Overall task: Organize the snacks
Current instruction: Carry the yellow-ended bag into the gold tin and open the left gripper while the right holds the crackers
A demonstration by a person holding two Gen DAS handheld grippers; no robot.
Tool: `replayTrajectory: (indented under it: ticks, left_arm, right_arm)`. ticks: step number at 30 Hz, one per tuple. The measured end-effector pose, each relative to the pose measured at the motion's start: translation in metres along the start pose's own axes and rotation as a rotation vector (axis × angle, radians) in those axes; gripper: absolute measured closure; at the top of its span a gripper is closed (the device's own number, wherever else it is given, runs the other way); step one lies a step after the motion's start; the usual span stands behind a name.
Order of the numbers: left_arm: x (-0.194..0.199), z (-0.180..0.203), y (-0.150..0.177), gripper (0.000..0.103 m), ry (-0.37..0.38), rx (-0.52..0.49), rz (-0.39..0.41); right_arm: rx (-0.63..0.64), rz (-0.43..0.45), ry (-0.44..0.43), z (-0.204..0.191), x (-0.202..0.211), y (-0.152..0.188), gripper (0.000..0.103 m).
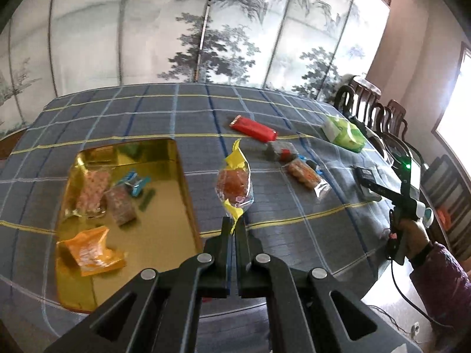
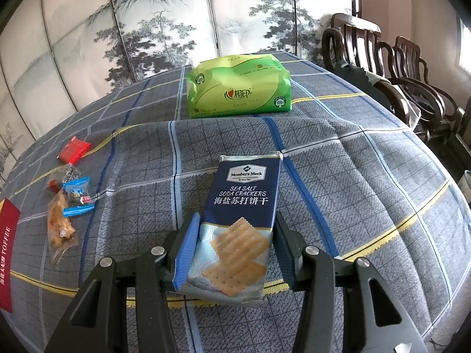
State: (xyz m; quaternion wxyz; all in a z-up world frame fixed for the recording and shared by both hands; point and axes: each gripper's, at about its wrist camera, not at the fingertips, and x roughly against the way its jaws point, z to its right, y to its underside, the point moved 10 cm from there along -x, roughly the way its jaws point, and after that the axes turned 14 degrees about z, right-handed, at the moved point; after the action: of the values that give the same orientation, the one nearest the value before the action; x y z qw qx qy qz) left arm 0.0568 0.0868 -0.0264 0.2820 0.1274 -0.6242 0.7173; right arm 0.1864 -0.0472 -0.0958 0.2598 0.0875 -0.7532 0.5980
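My left gripper (image 1: 234,226) is shut on the yellow end of a clear-wrapped orange snack (image 1: 234,186), just right of the gold tray (image 1: 164,235). The tray holds several snacks, among them an orange packet (image 1: 89,250). My right gripper (image 2: 235,235) is closed on a navy pack of sea salt soda crackers (image 2: 244,206), one finger on each side; it also shows in the left wrist view (image 1: 368,186). Loose on the cloth lie a red bar (image 1: 253,128), a dark candy (image 1: 281,151), a blue candy (image 2: 77,197) and a peanut brittle packet (image 1: 306,175).
A green tissue pack (image 2: 239,94) stands at the far side of the checked tablecloth (image 2: 368,176). A red toffee box (image 2: 7,253) lies at the left edge. Dark wooden chairs (image 2: 382,67) line the right side. A painted folding screen (image 1: 206,29) stands behind.
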Motion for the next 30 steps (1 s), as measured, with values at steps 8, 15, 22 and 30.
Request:
replayTrajectory:
  ticks: [8,15,22,30]
  left_arm:
    - [0.005,-0.029,0.005,0.102,-0.056,0.027,0.004]
    - [0.006,-0.053,0.007,0.102,-0.101,0.051,0.007]
    - [0.003,-0.063,0.012,0.101,-0.118,0.045,-0.004]
    - [-0.003,-0.067,0.021,0.101,-0.127,0.046,-0.032]
  right_arm:
    - [0.000,0.000,-0.002,0.002,0.000,0.000,0.058]
    - [0.002,-0.001,-0.001,0.004,0.001,0.000,0.058]
    - [0.005,-0.001,-0.001,0.008,0.002,-0.001,0.058]
    - [0.006,-0.001,-0.002,0.014,0.004,-0.001,0.058]
